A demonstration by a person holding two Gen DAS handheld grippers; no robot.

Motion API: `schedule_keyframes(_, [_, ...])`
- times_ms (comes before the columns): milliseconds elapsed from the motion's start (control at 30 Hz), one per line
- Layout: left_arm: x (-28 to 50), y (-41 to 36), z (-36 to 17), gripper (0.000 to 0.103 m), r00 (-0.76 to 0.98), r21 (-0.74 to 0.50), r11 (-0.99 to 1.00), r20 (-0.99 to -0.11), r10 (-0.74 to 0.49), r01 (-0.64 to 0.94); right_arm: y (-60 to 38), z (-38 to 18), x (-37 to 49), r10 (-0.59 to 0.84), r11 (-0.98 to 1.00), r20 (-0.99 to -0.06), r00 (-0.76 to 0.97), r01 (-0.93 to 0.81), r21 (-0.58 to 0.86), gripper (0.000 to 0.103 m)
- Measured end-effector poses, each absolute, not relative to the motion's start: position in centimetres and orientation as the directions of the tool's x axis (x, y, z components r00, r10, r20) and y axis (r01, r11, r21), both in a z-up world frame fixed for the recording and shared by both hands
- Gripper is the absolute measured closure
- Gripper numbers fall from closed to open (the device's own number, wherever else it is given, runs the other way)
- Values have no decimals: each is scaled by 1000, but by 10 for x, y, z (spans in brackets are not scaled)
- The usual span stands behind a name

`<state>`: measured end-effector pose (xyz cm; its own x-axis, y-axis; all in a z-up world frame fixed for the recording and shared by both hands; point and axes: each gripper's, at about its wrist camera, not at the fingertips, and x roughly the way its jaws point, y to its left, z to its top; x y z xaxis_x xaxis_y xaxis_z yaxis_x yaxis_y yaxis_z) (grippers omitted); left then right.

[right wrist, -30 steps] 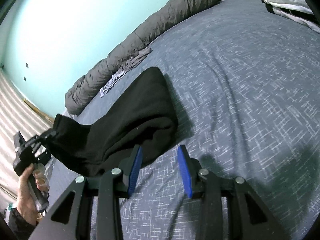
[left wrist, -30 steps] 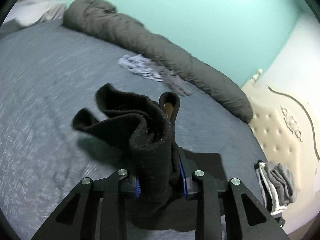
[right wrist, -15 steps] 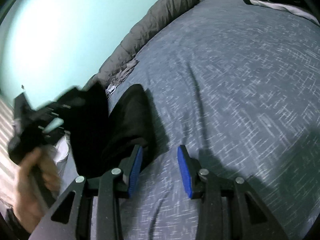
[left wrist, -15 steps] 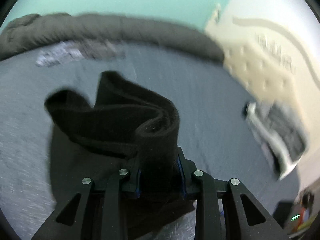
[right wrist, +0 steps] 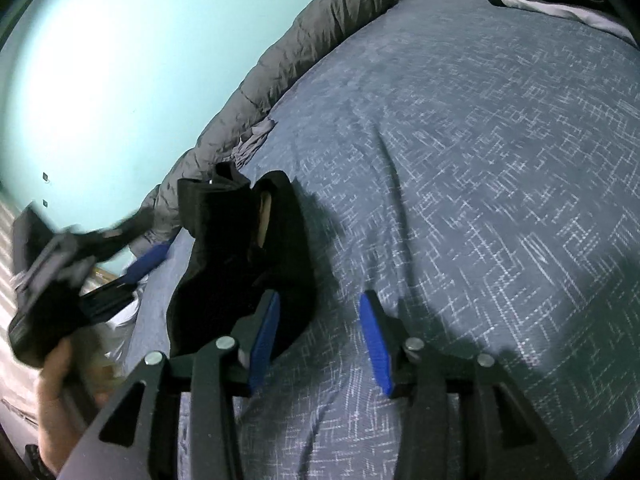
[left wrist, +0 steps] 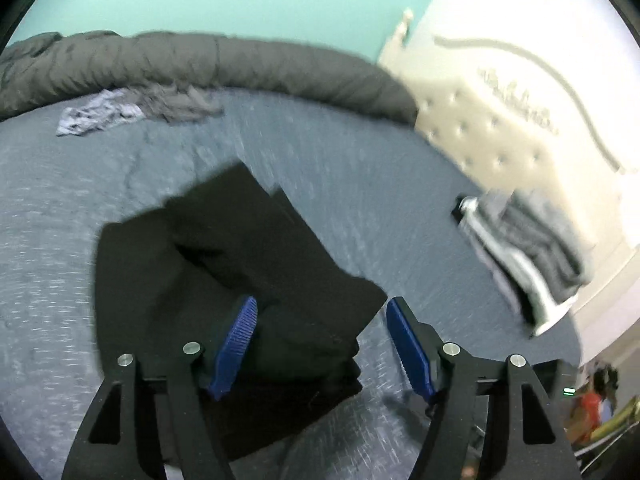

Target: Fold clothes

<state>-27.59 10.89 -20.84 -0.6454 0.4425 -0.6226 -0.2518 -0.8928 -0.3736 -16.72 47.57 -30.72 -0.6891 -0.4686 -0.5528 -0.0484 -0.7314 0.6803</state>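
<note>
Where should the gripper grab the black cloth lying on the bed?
Probably the black cloth's near corner, coming in low from the front. That edge sticks out flat between the open left gripper's fingers, while the rest is bunched in thick folds.
</note>
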Motion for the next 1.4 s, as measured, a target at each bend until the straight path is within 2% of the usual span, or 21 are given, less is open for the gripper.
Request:
schedule_keyframes(100, [-266, 78, -212, 31, -672, -358, -913, -630, 389, -194, 474, -304, -165, -461, -736, -547, -699, -43, 676, 61])
schedule_keyframes(200, [-259, 47, -237, 31, -663, -327, -940, -684, 304, -95, 472, -302, -164, -456, -740, -542, -706, -38, 671, 61])
schedule_keyframes(333, [-251, 28, -268, 31, -644, -318, -947, -715, 272, -47, 470, -300, -163, -453, -745, -533, -714, -24, 666, 61])
schedule_keyframes(633, [-231, 14, -290, 31, -663, -284, -955, -700, 266, -84, 453, -293, -163, -440, -785, -522, -731, 30, 619, 61])
schedule_keyframes(933, [-225, -5, -290, 31, -657, -239, -968, -719, 227, -72, 427, -275, -159, -439, -826, -495, -750, 121, 550, 61])
schedule_keyframes(1133, [-227, -12, -290, 31, -647, -243, -966, -724, 240, -86, 383, -233, -180, -480, -855, -486, -730, 267, 444, 61])
schedule_keyframes(1267, [-226, -21, -288, 31, -654, -272, -960, -714, 249, -68, 341, -205, -227, -521, -853, -547, -656, 374, 365, 61])
schedule_keyframes(1400, [-227, -29, -290, 31, -655, -279, -959, -716, 241, -48, 309, -196, -288, -483, -873, -649, -587, 378, 308, 61])
